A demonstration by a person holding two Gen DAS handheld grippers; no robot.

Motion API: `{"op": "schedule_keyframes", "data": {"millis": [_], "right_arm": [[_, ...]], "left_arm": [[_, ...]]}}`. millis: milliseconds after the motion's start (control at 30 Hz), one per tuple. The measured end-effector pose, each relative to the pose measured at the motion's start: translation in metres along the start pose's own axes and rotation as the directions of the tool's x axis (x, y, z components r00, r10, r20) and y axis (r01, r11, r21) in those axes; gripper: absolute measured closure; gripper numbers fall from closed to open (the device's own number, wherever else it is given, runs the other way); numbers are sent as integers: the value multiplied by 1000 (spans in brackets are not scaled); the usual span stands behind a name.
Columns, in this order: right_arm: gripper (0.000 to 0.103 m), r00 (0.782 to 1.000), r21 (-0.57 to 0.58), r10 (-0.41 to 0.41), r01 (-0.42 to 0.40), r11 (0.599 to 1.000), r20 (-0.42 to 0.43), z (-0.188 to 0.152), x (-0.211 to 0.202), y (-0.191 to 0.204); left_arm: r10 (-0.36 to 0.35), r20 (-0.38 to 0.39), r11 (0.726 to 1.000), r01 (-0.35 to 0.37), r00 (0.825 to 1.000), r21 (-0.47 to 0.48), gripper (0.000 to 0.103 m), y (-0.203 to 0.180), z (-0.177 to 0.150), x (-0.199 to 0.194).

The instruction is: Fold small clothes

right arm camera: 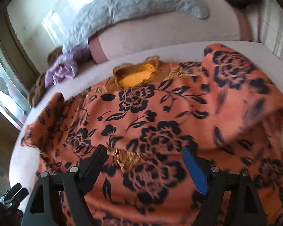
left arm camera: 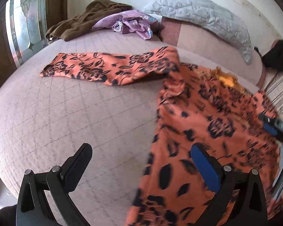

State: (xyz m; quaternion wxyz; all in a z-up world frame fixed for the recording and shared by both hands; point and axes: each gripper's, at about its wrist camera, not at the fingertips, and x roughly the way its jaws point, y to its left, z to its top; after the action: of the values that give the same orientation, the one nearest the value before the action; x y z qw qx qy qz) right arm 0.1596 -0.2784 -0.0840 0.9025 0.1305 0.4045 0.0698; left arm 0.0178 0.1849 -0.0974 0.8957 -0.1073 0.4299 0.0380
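Orange floral top (right arm camera: 151, 124) lies spread on the quilted bed (left arm camera: 66, 116), its yellow-lined collar (right arm camera: 137, 77) toward 12 o'clock in the right wrist view. In the left wrist view its body fills the area from 3 to 6 o'clock, and 1 long sleeve (left arm camera: 96, 69) stretches flat across the bed toward 10 o'clock.

Left claw (left arm camera: 141, 162) hangs open above the top's left edge, 1 finger over bare bed and the blue-padded finger (left arm camera: 203, 167) over the fabric, gripping nothing. Right claw (right arm camera: 143, 162) is also open wide over the middle of the top, nothing pinched between its 2 fingers; it appears at 3 o'clock in the left view.

At 12 o'clock on the bed sit a brown garment (left arm camera: 81, 24), a crumpled purple cloth (left arm camera: 130, 22) and a grey quilted pillow (left arm camera: 198, 15).
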Motion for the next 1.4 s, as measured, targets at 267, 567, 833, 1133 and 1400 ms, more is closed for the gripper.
{"op": "schedule_keyframes", "data": {"millis": [267, 567, 833, 1133, 1400], "right_arm": [[18, 989, 54, 44, -52, 997, 139, -22, -84, -35], [18, 956, 111, 206, -232, 966, 207, -11, -94, -42], [18, 941, 194, 288, -320, 927, 176, -5, -84, -52], [18, 940, 175, 321, -337, 925, 112, -18, -75, -38], [18, 951, 224, 284, -305, 926, 124, -16, -73, -53]], "left_arm": [[-299, -48, 953, 301, 953, 34, 0, -87, 62, -2], [-409, -280, 889, 310, 869, -337, 27, -113, 98, 142], [-294, -279, 939, 223, 914, -261, 100, -120, 102, 141], [-72, 12, 997, 72, 997, -41, 100, -116, 101, 58], [6, -109, 1000, -6, 994, -5, 98, -101, 71, 111]]}}
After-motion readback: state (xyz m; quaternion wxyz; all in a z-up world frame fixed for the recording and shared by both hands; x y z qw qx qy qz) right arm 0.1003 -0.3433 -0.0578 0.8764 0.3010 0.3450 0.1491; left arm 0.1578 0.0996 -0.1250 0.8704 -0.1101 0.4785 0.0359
